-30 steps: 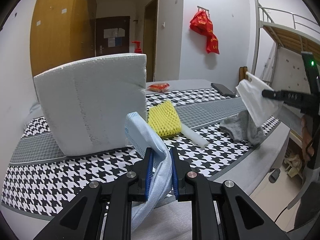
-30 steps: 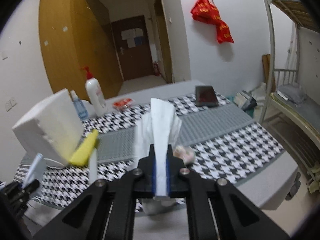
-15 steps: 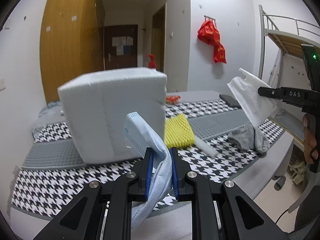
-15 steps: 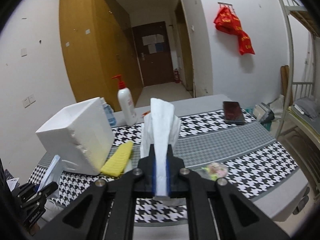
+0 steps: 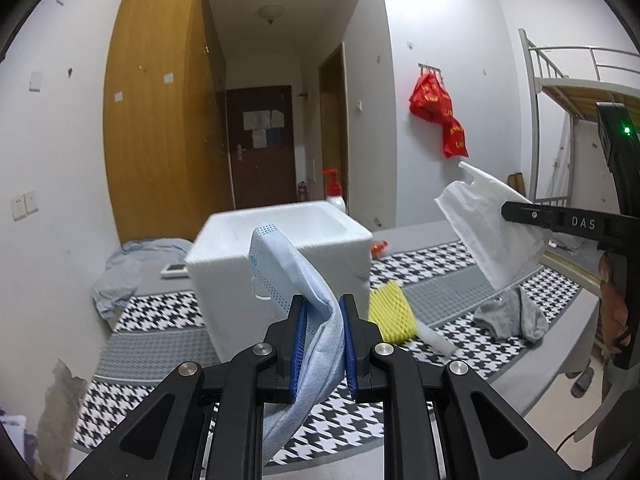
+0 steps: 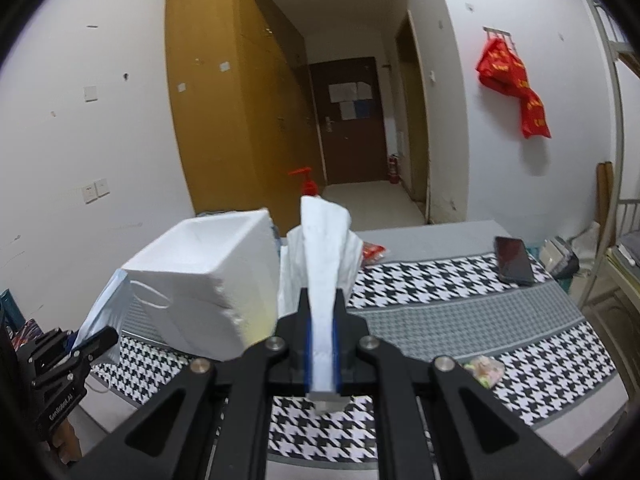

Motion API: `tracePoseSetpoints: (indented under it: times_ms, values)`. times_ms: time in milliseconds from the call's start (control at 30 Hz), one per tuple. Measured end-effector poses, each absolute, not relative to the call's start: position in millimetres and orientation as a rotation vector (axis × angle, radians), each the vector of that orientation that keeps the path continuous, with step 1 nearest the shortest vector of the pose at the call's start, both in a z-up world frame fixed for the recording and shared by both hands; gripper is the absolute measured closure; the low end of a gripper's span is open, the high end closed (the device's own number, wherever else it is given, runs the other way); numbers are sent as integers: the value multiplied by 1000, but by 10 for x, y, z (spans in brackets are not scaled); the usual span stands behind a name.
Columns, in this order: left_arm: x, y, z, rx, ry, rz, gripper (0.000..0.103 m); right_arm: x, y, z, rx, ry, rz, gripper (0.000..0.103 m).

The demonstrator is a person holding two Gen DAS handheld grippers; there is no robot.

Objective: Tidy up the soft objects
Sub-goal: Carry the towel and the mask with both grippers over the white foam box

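My left gripper (image 5: 323, 312) is shut on a light blue face mask (image 5: 288, 272), which stands up in front of the white foam box (image 5: 280, 248). The box's open top shows in both views. My right gripper (image 6: 322, 308) is shut on a white tissue (image 6: 320, 248), held above the table just right of the foam box (image 6: 200, 272). In the left wrist view the tissue (image 5: 488, 228) hangs from the right gripper (image 5: 516, 210) at the right. A yellow foam net (image 5: 390, 312) and a grey sock (image 5: 508, 316) lie on the houndstooth tablecloth (image 5: 168, 312).
A red-pump bottle (image 6: 306, 184) stands behind the box. A dark phone (image 6: 514, 260) and a red packet (image 6: 372, 250) lie at the far side, a small candy wrapper (image 6: 484, 370) near the front. A bunk bed frame (image 5: 560, 92) stands at the right. Crumpled blue cloth (image 5: 124, 272) lies left.
Both grippers have risen with their loads, so the foam box's open top has come into view. The right gripper has also moved left, closer to the box.
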State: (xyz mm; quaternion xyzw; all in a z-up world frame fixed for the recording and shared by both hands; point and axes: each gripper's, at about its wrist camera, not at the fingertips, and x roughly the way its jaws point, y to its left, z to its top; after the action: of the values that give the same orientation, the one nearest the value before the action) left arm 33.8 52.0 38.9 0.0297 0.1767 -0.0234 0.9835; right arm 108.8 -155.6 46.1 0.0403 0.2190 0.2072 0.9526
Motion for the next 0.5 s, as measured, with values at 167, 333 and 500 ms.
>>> tracePoseSetpoints:
  times_ms: [167,333,500]
  values:
    - [281,609,560,61,332,-20,85,1086,-1394,577,68,427,462,93]
    - [268,723,693,56,316,8,85,1134,-1269,663,66,417,499,93]
    - [286,840,803,48,309,33,85,1174,-1122,744,56,409,542,93]
